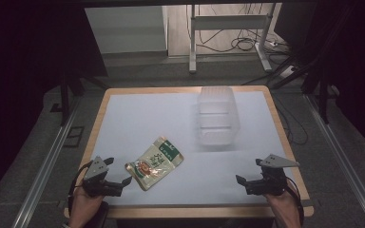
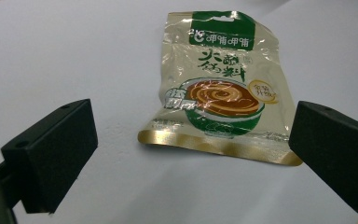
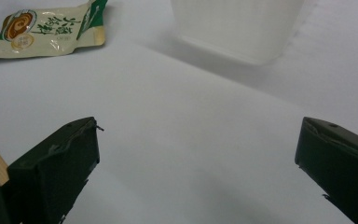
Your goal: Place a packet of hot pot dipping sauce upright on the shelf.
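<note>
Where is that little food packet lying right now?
In the high view the food packet lies flat on the white table, front left, just ahead of the open left gripper.

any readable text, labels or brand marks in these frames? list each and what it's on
All print is on the seasoning packet, lying flat on the white table.
Green top band, white brand characters: "呷哺呷哺".
Large dark characters under it: first reads "火"; the rest are too stylised to make out.
Round gold badge at the bowl's right: too small to read.
Green tag left of the bowl: blurred.
Clear plastic container: no lettering visible.
Left gripper, right gripper: no markings visible.
</note>
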The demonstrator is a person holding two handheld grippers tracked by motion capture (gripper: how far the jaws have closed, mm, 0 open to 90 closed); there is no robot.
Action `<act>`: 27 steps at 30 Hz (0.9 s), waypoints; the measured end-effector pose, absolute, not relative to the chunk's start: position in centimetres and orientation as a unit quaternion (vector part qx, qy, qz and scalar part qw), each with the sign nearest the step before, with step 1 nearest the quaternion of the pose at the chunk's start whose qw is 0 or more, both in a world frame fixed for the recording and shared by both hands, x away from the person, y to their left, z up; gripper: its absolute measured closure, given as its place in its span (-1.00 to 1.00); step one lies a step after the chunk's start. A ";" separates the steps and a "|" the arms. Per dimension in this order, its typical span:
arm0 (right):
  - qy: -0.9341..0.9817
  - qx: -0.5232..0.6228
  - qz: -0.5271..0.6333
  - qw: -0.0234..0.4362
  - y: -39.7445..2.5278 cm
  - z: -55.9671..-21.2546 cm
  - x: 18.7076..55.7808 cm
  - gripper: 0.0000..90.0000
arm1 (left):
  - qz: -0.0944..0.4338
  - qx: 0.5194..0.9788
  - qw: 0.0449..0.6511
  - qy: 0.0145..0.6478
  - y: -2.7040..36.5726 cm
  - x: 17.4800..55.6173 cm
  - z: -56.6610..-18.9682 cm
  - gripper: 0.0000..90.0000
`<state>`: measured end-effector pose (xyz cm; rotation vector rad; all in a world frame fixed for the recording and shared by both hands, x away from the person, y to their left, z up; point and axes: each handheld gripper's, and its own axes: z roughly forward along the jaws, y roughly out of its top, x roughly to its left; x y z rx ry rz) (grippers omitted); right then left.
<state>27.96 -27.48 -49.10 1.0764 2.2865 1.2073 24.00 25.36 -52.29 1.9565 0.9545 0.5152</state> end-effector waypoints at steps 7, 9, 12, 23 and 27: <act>0.810 0.375 0.415 0.177 -27.5 -49.6 28.0 -1.00 | 0.208 0.787 0.450 0.368 25.2 23.8 -52.2 -1.00; 0.809 0.376 0.417 0.175 -27.6 -49.5 28.0 -1.00 | 0.209 0.786 0.450 0.369 25.2 23.8 -52.2 -1.00; 0.810 0.377 0.414 0.172 -27.5 -49.6 28.1 -1.00 | 0.210 0.787 0.445 0.371 25.2 23.9 -52.3 -1.00; 0.814 0.370 0.410 0.180 -27.2 -49.6 27.9 -1.00 | 0.213 0.790 0.439 0.371 25.2 23.9 -52.3 -1.00; 0.820 0.365 0.400 0.186 -26.9 -49.5 28.0 -1.00 | 0.213 0.790 0.439 0.370 25.2 23.9 -52.3 -1.00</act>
